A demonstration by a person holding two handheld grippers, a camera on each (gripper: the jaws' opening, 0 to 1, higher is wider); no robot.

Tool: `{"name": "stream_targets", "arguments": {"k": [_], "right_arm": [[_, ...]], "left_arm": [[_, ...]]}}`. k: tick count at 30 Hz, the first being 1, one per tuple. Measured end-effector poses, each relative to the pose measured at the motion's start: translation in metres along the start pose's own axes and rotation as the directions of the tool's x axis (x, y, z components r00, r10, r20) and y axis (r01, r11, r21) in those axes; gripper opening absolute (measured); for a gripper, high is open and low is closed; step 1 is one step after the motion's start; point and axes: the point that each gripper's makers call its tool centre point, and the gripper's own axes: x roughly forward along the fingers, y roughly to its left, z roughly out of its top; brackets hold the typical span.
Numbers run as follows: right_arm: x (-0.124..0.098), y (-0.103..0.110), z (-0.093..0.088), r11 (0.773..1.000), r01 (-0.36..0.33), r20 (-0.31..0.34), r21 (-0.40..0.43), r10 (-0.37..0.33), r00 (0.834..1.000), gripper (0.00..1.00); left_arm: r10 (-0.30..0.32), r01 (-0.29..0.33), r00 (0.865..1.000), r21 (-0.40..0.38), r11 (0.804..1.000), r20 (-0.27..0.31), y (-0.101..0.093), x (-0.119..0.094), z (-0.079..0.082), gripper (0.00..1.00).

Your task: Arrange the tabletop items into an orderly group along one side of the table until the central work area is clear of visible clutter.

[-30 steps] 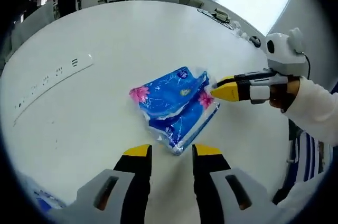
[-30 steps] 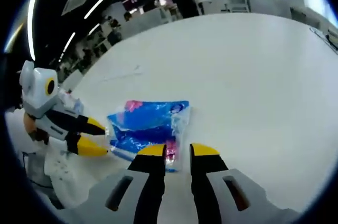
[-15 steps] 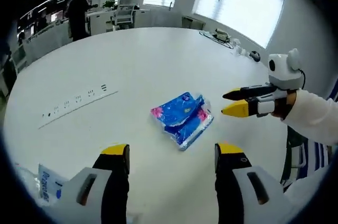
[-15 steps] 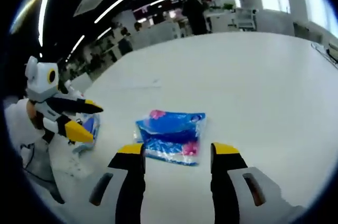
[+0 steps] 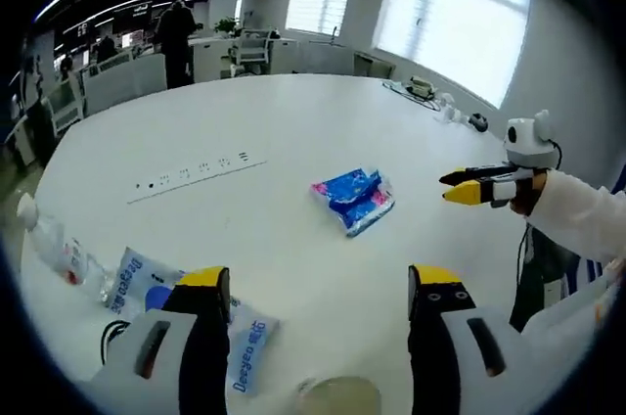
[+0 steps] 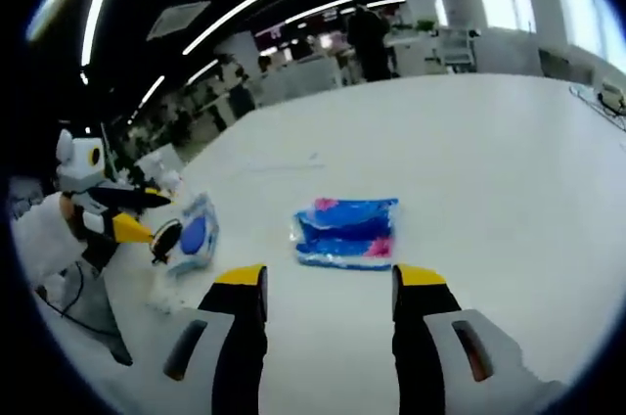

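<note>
A blue tissue pack with pink flowers (image 5: 354,198) lies flat near the middle of the white table (image 5: 293,121); the right gripper view shows the pack (image 6: 347,231) just beyond my right jaws. My left gripper (image 5: 321,283) is open and empty, well short of the pack. My right gripper (image 6: 331,278) is open too, with nothing in it. The right gripper (image 5: 462,187) hangs over the table's right edge, jaws apart. The left gripper (image 6: 145,213) is at the left, jaws apart, above a blue-and-white pack (image 6: 194,239).
A white power strip (image 5: 196,170) runs across the table's left half. A clear water bottle (image 5: 54,249), blue-and-white wipe packs (image 5: 147,288) and a round lid (image 5: 337,397) sit by the near edge. Small items (image 5: 421,87) lie at the far edge. A person (image 6: 370,38) stands beyond.
Both grippers have drawn back from the blue tissue pack and their jaws have spread wide. The pack stays on the table. Bottle and wipe packs have come into view.
</note>
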Motion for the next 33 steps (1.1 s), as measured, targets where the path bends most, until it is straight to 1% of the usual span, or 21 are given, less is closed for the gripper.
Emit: {"name": "stream_targets", "arguments": {"k": [2,4,6,9,12,16,20,24,29,33], "right_arm": [[-0.006,0.003,-0.005,1.000,0.010,0.001,0.006,-0.010,1.000,0.49],[-0.012,0.006,-0.012,0.999,0.018,0.012,0.041,-0.019,1.000,0.49],[-0.015,0.009,-0.017,0.996,0.025,0.022,0.082,-0.027,0.999,0.49],[-0.016,0.013,-0.022,0.993,0.025,0.024,0.114,-0.028,0.999,0.48],[-0.015,0.018,-0.024,0.994,0.015,0.017,0.111,-0.017,1.000,0.48],[-0.014,0.021,-0.026,0.994,0.007,0.012,0.113,-0.008,1.000,0.47],[-0.013,0.024,-0.026,0.994,0.004,0.005,0.111,-0.004,1.000,0.46],[-0.012,0.025,-0.028,0.995,0.003,-0.008,0.102,-0.002,1.000,0.45],[-0.012,0.025,-0.031,0.995,0.001,-0.014,0.102,0.001,1.000,0.45],[-0.012,0.027,-0.032,0.995,-0.007,-0.020,0.095,0.009,1.000,0.45]], "left_arm": [[0.025,-0.024,1.000,-0.027,0.999,0.002,0.005,-0.011,-0.009,0.75],[0.050,-0.049,0.999,-0.064,0.997,0.004,0.011,-0.018,-0.018,0.73],[0.058,-0.057,0.998,-0.094,0.994,0.008,0.012,-0.021,-0.026,0.72],[0.064,-0.062,0.998,-0.127,0.990,0.012,0.013,-0.023,-0.033,0.73],[0.069,-0.066,0.998,-0.143,0.988,0.016,0.013,-0.024,-0.035,0.72],[0.070,-0.067,0.997,-0.143,0.988,0.016,0.014,-0.024,-0.035,0.72],[0.077,-0.072,0.997,-0.159,0.985,0.025,0.019,-0.025,-0.036,0.72],[0.093,-0.089,0.996,-0.177,0.980,0.015,0.027,-0.028,-0.043,0.71],[0.114,-0.108,0.993,-0.201,0.974,0.017,0.035,-0.037,-0.049,0.71],[0.139,-0.131,0.990,-0.239,0.962,0.013,0.048,-0.046,-0.061,0.71]]}}
